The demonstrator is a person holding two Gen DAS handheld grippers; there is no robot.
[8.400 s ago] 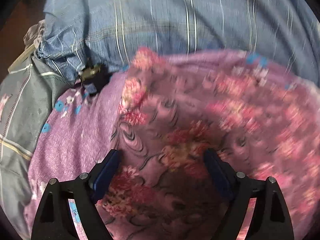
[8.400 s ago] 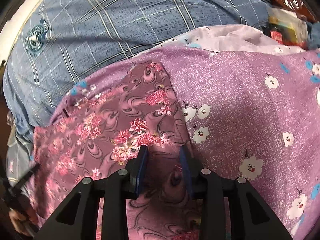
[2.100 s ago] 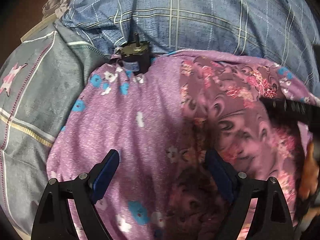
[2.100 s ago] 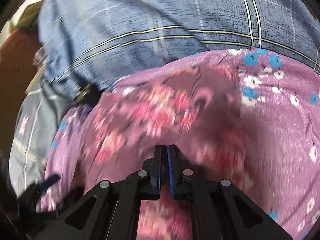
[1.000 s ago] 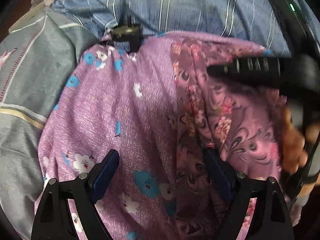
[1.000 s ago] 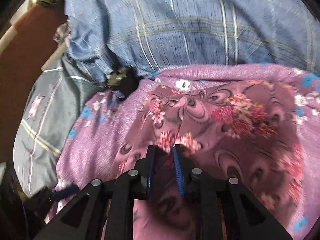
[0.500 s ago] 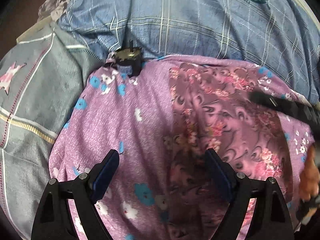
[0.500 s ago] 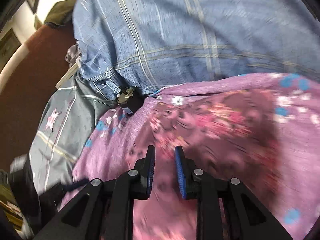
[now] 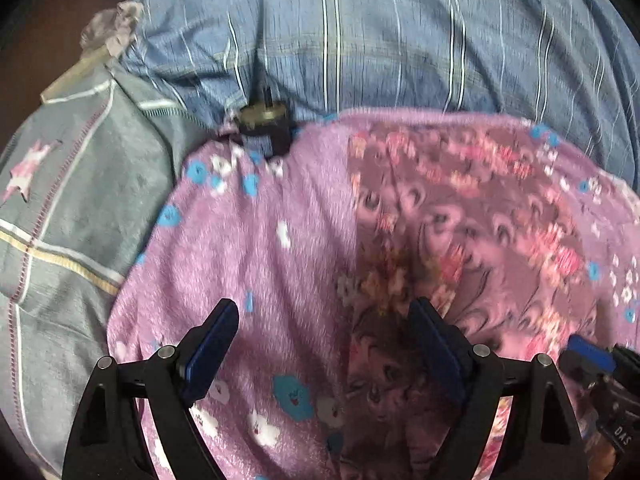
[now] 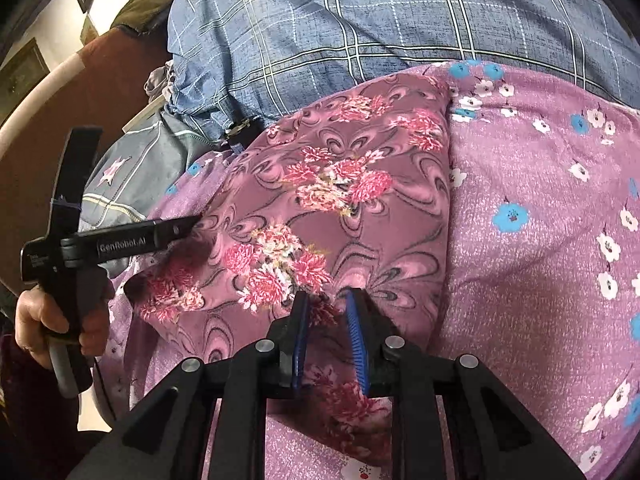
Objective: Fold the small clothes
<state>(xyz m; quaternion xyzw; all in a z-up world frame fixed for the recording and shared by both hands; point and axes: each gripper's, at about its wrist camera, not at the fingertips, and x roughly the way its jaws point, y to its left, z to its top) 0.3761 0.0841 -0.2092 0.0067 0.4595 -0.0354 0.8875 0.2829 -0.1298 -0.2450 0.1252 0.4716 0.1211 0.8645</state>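
Observation:
A mauve garment with pink flowers (image 9: 460, 240) (image 10: 340, 208) lies spread on a purple flowered sheet (image 9: 260, 264) (image 10: 540, 240). My left gripper (image 9: 322, 340) hovers open and wide over the garment's left edge, with nothing pinched. In the right wrist view a hand (image 10: 44, 320) holds it, and one of its fingers (image 10: 176, 229) points at the garment's left side. My right gripper (image 10: 326, 320) is at the garment's near edge, jaws narrow, with a bunched fold of the floral cloth between its tips. It also shows at the lower right of the left wrist view (image 9: 596, 364).
A blue checked quilt (image 9: 380, 40) (image 10: 340, 32) lies behind the sheet. To the left is grey bedding with a pink star (image 9: 60, 220) (image 10: 120, 176). A small black plug-like object (image 9: 264, 128) sits where they meet. A brown headboard (image 10: 80, 92) stands at far left.
My right gripper swept from the middle of the garment to its right near edge, and the garment now lies flatter and wider. The left gripper stayed open and barely moved.

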